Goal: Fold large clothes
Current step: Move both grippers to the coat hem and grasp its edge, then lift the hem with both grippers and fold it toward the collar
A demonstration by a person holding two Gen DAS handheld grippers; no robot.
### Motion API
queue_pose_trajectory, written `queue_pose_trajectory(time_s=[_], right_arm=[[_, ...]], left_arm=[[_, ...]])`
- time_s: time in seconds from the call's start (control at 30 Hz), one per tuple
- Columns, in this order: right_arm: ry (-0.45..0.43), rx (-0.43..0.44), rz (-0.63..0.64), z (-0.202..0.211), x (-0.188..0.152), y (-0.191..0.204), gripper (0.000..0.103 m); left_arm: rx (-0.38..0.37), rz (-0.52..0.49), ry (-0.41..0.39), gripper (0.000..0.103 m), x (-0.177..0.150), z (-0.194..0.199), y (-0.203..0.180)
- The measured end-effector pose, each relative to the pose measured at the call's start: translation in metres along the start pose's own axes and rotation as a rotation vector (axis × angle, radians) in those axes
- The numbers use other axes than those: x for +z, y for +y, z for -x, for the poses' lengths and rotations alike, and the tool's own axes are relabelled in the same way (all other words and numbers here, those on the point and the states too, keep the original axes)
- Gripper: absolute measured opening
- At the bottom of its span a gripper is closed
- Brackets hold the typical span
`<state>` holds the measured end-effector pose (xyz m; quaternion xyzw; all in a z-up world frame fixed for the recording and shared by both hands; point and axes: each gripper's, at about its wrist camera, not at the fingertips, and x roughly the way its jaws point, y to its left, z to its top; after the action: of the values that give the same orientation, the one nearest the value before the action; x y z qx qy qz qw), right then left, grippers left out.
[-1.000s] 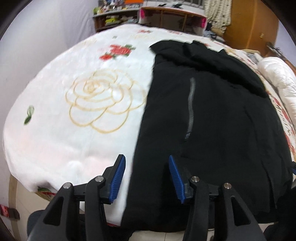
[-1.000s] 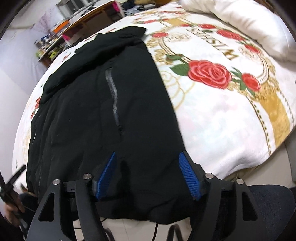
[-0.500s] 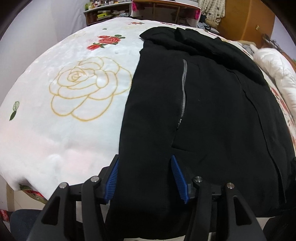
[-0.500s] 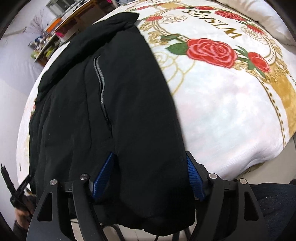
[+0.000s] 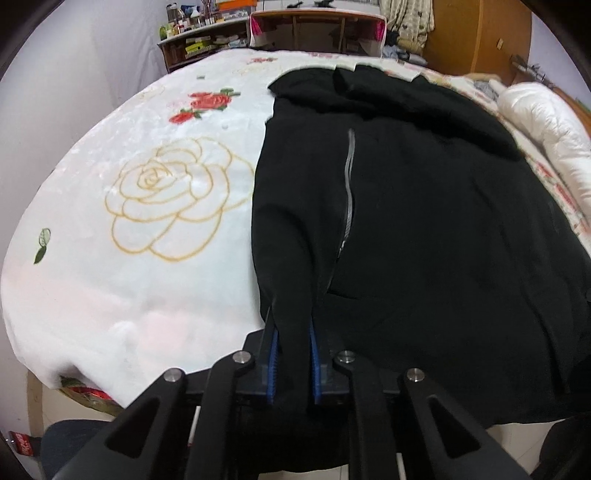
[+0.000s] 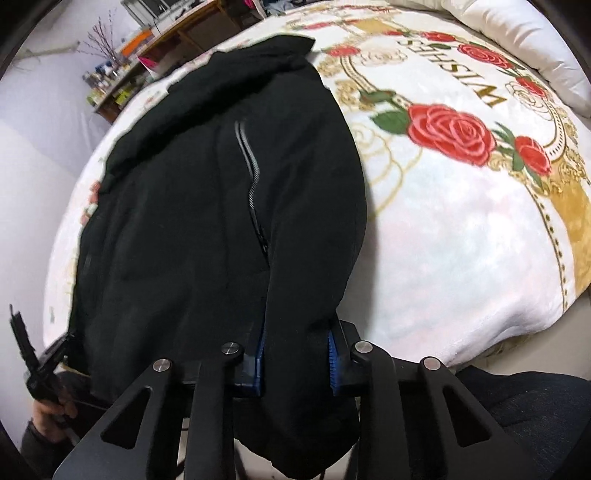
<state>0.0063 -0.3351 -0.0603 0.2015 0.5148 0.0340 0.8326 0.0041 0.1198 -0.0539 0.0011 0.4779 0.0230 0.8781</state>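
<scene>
A large black zip-up jacket lies spread on a bed, its hood at the far end and its hem hanging over the near edge. My left gripper is closing, and its blue pads pinch a bunched fold of the hem at the jacket's left corner. In the right wrist view the same jacket fills the left half. My right gripper is closing too, blue pads pressed on a thick fold of hem at the right corner. A grey zipper runs up the front.
A white blanket with rose prints covers the bed; big red roses show to the right. White pillows lie at the far right. A wooden desk and cluttered shelves stand beyond. The left gripper and the hand on it show low left.
Both grippers went from wide open over the hem to shut on folds of it. The fabric now bunches up between each pair of pads.
</scene>
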Motion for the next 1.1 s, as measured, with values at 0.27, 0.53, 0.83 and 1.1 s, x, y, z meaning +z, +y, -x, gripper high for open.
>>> queue_pose_trajectory(time_s=[0.27, 0.53, 0.83, 1.1], right_arm=[[-0.096, 0.106, 0.019, 0.041, 0.021, 0.008, 0.024], [-0.190, 0.167, 0.040, 0.076, 0.055, 0.022, 0.022], [-0.284, 0.199, 0.046, 0.099, 0.118, 0.040, 0.022], [-0.315, 0.183, 0.067, 0.091, 0.197, 0.064, 0.022]], left_arm=[[-0.093, 0.039, -0.140, 0.013, 0.030, 0.049, 0.012], [-0.163, 0.112, -0.256, 0.013, 0.074, 0.082, 0.029], [-0.195, 0.178, -0.347, 0.012, 0.143, 0.094, 0.039], [-0.175, 0.175, -0.391, 0.012, 0.224, 0.072, 0.030]])
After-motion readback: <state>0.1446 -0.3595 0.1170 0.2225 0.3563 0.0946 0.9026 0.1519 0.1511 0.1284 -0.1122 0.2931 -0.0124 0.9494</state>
